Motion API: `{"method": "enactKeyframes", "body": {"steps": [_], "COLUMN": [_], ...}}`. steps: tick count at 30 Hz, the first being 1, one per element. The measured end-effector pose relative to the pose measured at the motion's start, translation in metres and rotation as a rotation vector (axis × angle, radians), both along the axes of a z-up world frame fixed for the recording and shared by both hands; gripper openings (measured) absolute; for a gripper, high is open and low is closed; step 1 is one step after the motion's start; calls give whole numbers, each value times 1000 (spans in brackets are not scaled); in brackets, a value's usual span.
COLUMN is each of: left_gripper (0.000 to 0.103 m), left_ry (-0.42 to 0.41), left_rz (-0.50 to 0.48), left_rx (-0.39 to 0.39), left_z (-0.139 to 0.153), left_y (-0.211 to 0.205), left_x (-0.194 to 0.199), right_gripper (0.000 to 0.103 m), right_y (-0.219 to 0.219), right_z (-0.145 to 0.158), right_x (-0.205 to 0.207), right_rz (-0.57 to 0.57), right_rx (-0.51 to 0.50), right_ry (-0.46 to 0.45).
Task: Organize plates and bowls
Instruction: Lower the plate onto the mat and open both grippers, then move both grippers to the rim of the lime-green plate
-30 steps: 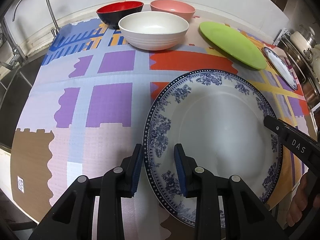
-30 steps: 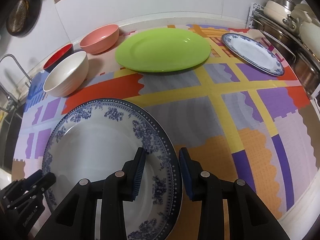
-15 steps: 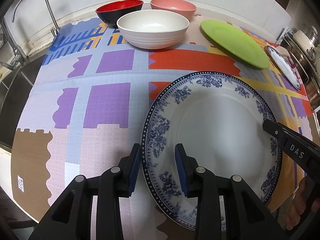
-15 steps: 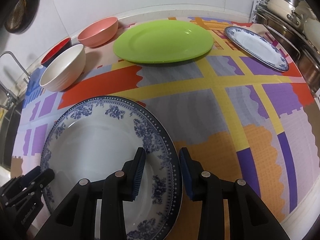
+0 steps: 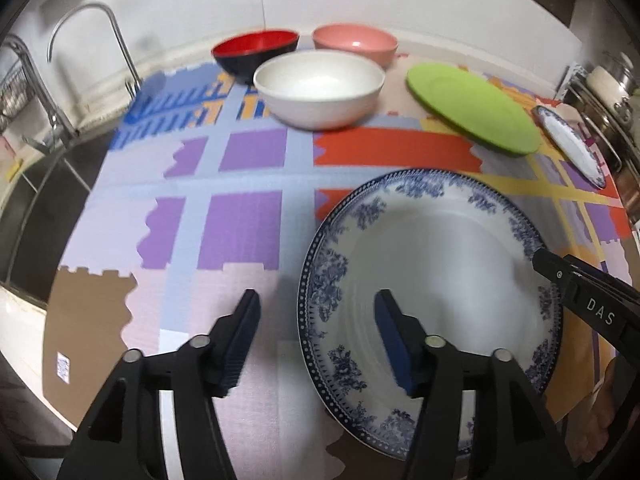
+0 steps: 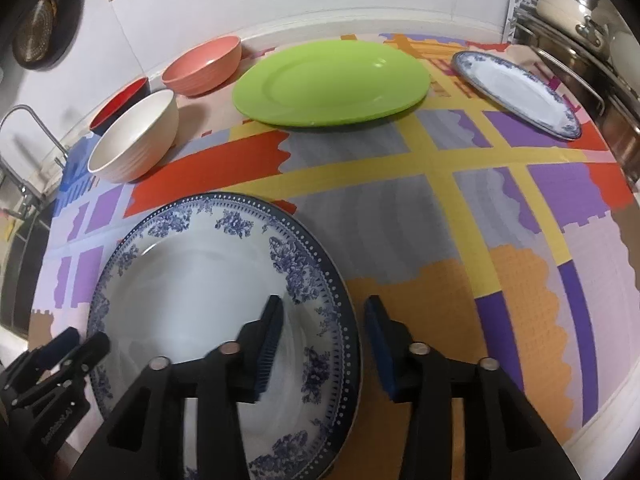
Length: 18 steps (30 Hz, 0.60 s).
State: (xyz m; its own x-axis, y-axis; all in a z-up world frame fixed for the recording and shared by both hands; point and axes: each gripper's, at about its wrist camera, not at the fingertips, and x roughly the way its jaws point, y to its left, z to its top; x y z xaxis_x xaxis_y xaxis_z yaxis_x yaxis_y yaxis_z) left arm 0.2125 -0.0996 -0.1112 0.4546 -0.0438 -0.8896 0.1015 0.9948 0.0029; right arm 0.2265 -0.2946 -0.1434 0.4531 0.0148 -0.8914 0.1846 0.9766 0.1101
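Both grippers agape astride blue-floral white plate rim.

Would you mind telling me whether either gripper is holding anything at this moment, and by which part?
Nothing is held. The left gripper and right gripper are both open, each straddling an edge of the large blue-patterned plate without clamping its rim.
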Motion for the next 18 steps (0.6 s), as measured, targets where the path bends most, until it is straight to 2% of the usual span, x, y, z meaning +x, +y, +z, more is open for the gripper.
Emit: {"method": "enactKeyframes", "body": {"steps": [5, 8, 15, 18], "left_gripper": [73, 77, 95, 97], "left_ry": [-74, -109, -230, -268], "left_rz": [-28, -47, -88, -109], "left_rx": [-8, -22, -4, 2], "left_z": [24, 40, 76, 87], "left_y": [-4, -6, -19, -25], "left_x": [-7, -9, -13, -12], "right_gripper": [49, 56, 56, 62], "right_y": [-2, -3, -5, -8], "right_z": [16, 29, 58, 68], "right_x": [-8, -15, -26, -26], "right_rz": [9, 16, 53, 63], "right_rx": [-9, -13, -31, -26], "right_ry": [-35, -68, -115, -126]}}
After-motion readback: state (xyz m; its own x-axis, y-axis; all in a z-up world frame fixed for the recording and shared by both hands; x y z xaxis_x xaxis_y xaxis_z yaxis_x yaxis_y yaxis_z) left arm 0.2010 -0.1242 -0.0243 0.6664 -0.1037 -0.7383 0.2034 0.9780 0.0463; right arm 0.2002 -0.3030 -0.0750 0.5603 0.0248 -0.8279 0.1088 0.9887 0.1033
